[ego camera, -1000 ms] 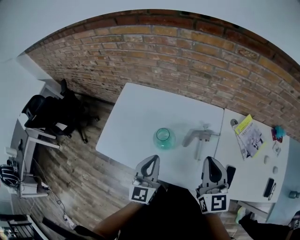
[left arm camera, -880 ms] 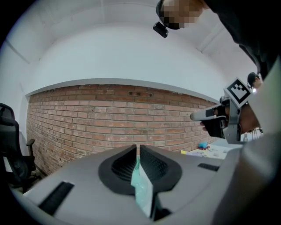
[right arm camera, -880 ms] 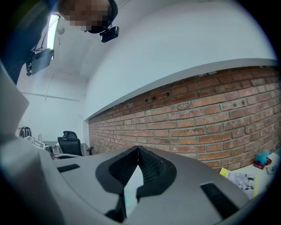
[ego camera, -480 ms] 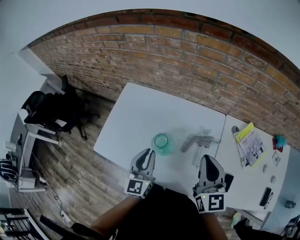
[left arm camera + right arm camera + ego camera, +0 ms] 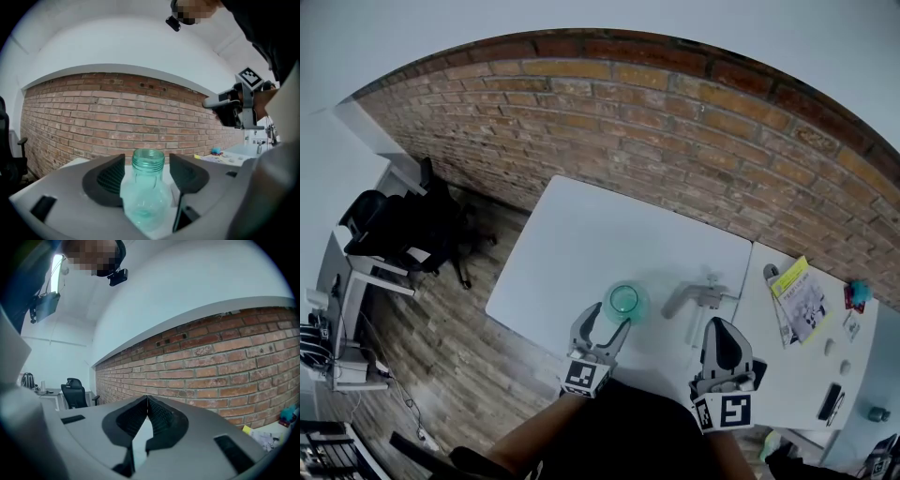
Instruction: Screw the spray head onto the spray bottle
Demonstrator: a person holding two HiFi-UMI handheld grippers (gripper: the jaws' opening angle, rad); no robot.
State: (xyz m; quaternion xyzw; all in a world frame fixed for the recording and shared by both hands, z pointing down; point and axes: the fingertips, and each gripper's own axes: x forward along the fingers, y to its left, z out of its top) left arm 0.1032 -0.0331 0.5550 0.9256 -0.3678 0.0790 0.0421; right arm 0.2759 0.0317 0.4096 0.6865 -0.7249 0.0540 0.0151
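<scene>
A clear teal spray bottle [image 5: 623,302] stands upright and uncapped on the white table [image 5: 581,234]. The grey spray head [image 5: 692,298] lies on its side to the bottle's right. My left gripper [image 5: 604,322] is just short of the bottle, and its jaws have just been opening. In the left gripper view the bottle [image 5: 147,187] shows in the gap of the left gripper [image 5: 147,176], and neither pad presses on it. My right gripper [image 5: 720,326] hangs near the table's front edge, below the spray head; the right gripper [image 5: 147,400] is shut and empty.
A second white table [image 5: 769,337] adjoins on the right, carrying a booklet [image 5: 795,286] and small items. A brick wall [image 5: 675,122] runs behind. A black office chair [image 5: 403,225] stands on the wooden floor to the left.
My left gripper has moved forward to the bottle and its jaws have opened from shut. The right gripper stays shut and has shifted slightly.
</scene>
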